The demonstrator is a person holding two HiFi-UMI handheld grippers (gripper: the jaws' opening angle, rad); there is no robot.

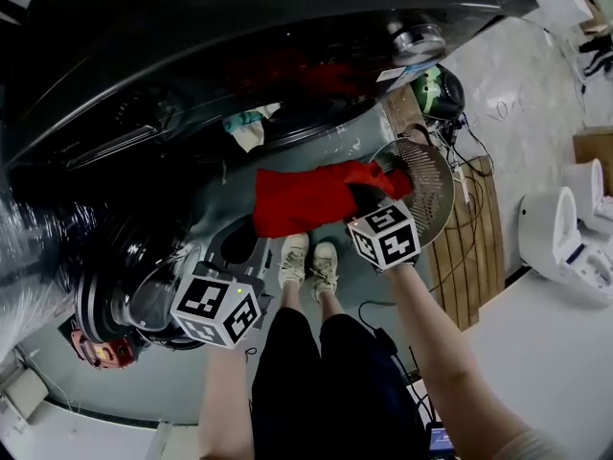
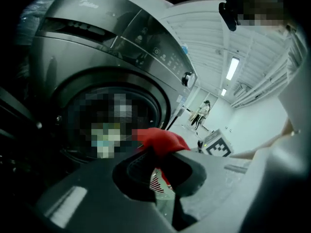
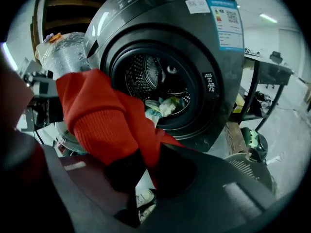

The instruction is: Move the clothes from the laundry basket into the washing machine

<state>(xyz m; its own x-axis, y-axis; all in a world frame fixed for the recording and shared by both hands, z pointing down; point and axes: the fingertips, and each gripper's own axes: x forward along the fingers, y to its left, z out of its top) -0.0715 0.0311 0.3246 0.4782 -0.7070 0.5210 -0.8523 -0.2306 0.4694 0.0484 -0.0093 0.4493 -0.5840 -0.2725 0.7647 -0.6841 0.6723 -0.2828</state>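
The red garment [image 1: 308,199] hangs in the air, stretched between both grippers, just in front of the washer's [image 3: 194,52] open drum [image 3: 155,89] and near the basket [image 1: 428,185]. The left gripper [image 2: 158,152] is clamped on one edge of it, and the right gripper [image 3: 146,161] is clamped on a bunched fold by a ribbed cuff. It looks like a soft, light, limp knit, likely to sag and trail. A pinch on thick gathered cloth should hold best.
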